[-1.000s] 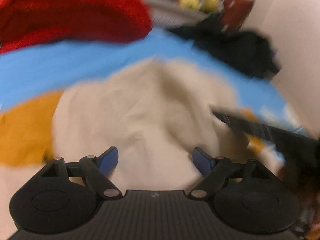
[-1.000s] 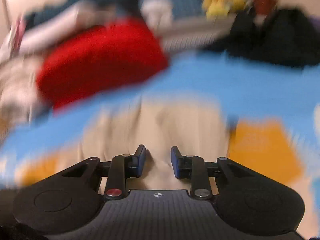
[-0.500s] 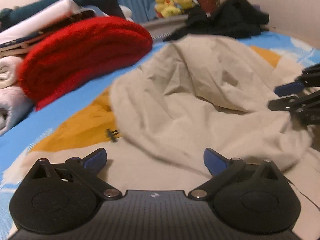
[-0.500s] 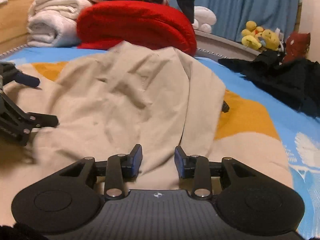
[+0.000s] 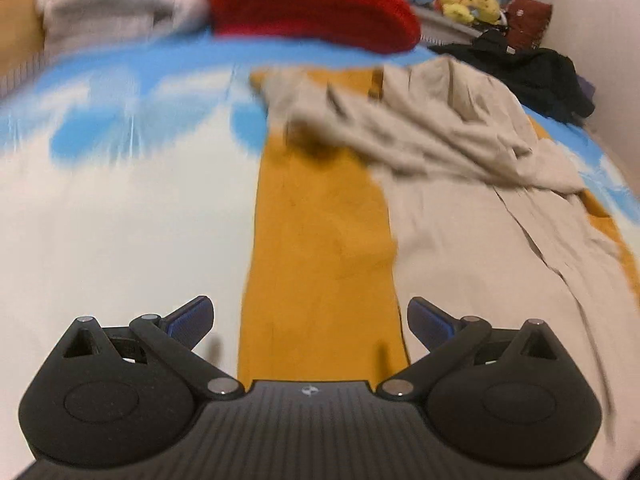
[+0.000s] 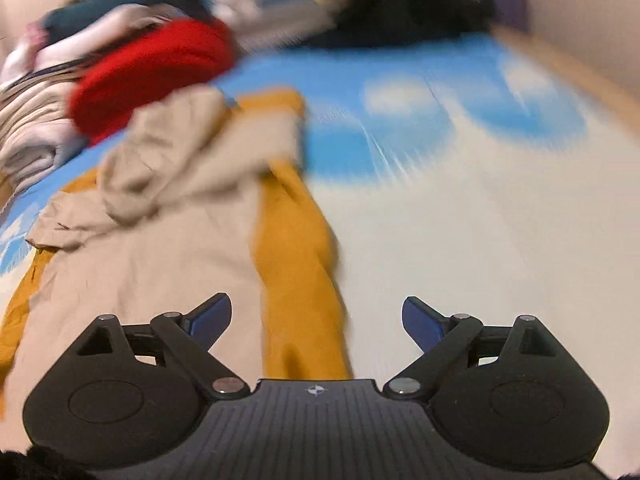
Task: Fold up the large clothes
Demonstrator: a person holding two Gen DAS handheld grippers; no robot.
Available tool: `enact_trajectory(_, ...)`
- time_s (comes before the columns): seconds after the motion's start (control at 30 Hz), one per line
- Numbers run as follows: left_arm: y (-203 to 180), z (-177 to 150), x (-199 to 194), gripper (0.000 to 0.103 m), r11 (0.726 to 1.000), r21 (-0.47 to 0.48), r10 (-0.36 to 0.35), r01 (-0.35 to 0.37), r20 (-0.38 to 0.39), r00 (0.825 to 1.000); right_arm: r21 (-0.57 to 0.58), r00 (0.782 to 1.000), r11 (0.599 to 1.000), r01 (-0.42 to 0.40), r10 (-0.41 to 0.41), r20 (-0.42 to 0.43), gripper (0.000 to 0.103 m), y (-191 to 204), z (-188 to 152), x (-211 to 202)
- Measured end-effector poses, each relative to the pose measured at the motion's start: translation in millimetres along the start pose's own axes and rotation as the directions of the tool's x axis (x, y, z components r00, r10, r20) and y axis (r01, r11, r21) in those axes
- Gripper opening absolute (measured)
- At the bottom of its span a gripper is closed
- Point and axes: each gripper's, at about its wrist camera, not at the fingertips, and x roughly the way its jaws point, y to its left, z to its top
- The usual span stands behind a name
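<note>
Your bed with the blue-and-white cloud-print sheet (image 5: 120, 208), your rumpled beige-and-mustard cloth garment (image 5: 460, 184) (image 6: 168, 216) spread across it, red knitted bundle (image 5: 316, 0) behind, your left tongs (image 5: 310, 316) spread wide and empty over the mustard panel, your right tongs (image 6: 316, 316) likewise gaping, gripping nothing.

L claw (image 5: 310, 322) | R claw (image 6: 317, 320) | blk ribbed body, blue pads, silver screws
</note>
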Motion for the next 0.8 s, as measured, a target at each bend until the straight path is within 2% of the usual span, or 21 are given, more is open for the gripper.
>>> enact_trajectory(0.1, 12.2, -17.0, 4.9, 0.103, 0.999, -0.021, -0.041, 0.039, -0.108, 0.993, 0.030, 0.997, 0.998, -0.048, 0.049, -0.052, 0.093, -18.0, -23.9, -7.0)
enact_trajectory(0.17, 12.7, -28.3, 11.9, 0.103, 1.000, -0.008, -0.003, 0.002, -0.164, 0.986, 0.041, 0.991, 0.996, -0.077, 0.081, -0.102, 0.093, -18.6, -38.9, -4.9)
enact_trajectory(0.27, 6.7, -45.5, 5.0, 0.103, 0.997, 0.072, 0.042, -0.031, -0.158, 0.987, 0.053, 0.971, 0.995, -0.079, 0.089, -0.223, 0.092, -11.9, -62.7, 5.0)
enact_trajectory(0.3, 3.5, -50.7, 2.0, 0.103, 0.996, 0.083, 0.049, -0.035, -0.165, 0.985, 0.012, 0.975, 0.998, -0.065, 0.066, -0.211, 0.092, -1.6, -64.8, 4.2)
enact_trajectory(0.33, 1.3, -57.5, -3.8, 0.103, 0.996, 0.085, 0.049, -0.035, -0.166, 0.985, -0.034, 0.975, 0.998, -0.050, 0.041, -0.218, 0.085, 7.5, -66.7, 1.4)
enact_trajectory(0.37, -1.7, -64.6, -9.1, 0.103, 0.995, 0.091, 0.050, -0.034, -0.171, 0.984, -0.028, 0.973, 0.999, -0.031, 0.024, -0.228, 0.080, 11.7, -68.3, -1.0)
enact_trajectory(0.4, -4.9, -70.8, -12.9, 0.103, 0.994, 0.103, 0.057, -0.040, -0.172, 0.983, 0.008, 0.972, 1.000, -0.012, 0.014, -0.235, 0.075, 13.6, -70.2, -3.8)
enact_trajectory(0.43, -6.7, -76.8, -17.3, 0.103, 0.993, 0.108, 0.064, -0.046, -0.174, 0.983, 0.040, 0.970, 0.999, -0.025, 0.034, -0.239, 0.073, 15.6, -73.5, -6.8)
enact_trajectory(0.5, -8.0, -82.6, -22.5, 0.103, 0.997, 0.070, 0.051, -0.038, -0.184, 0.982, 0.018, 0.968, 0.999, -0.043, 0.046, -0.248, 0.069, 22.9, -77.6, -10.0)
enact_trajectory(0.53, -7.3, -84.1, -25.0, 0.103, 0.998, 0.051, 0.047, -0.038, -0.190, 0.981, 0.011, 0.967, 1.000, -0.022, 0.024, -0.252, 0.060, 22.6, -79.2, -13.0)
enact_trajectory(0.57, -6.7, -84.8, -29.2, 0.093, 0.999, 0.032, 0.043, -0.038, -0.189, 0.981, 0.019, 0.967, 1.000, -0.005, 0.010, -0.254, 0.055, 23.7, -79.2, -16.4)
enact_trajectory(0.6, -6.6, -84.4, -34.2, 0.067, 0.999, 0.021, 0.040, -0.037, -0.176, 0.984, 0.029, 0.967, 1.000, 0.008, -0.001, -0.255, 0.038, 25.1, -81.9, -19.7)
enact_trajectory(0.63, -6.1, -83.7, -39.6, 0.051, 0.999, 0.008, 0.041, -0.040, -0.168, 0.985, 0.040, 0.968, 0.999, 0.026, -0.015, -0.252, 0.016, 26.8, -83.4, -22.8)
enact_trajectory(0.67, -4.7, -81.9, -43.7, 0.027, 0.998, -0.014, 0.053, -0.056, -0.168, 0.984, 0.058, 0.970, 0.998, 0.035, -0.020, -0.241, 0.010, 26.4, -85.0, -27.8)
enact_trajectory(0.7, 0.7, -80.5, -49.1, 0.012, 0.996, -0.061, 0.059, -0.069, -0.161, 0.985, 0.089, 0.977, 0.996, 0.029, -0.009, -0.212, 0.005, 25.5, -86.5, -36.0)
enact_trajectory(0.77, 12.5, -77.6, -60.1, 0.008, 0.984, -0.170, 0.021, -0.045, -0.138, 0.990, 0.121, 0.990, 0.993, 0.009, 0.009, -0.144, 0.003, 24.7, -87.6, -50.7)
enact_trajectory(0.8, 14.7, -76.2, -67.7, 0.007, 0.981, -0.191, 0.013, -0.035, -0.119, 0.993, 0.139, 0.994, 0.990, -0.002, 0.017, -0.111, 0.002, 25.4, -87.2, -59.5)
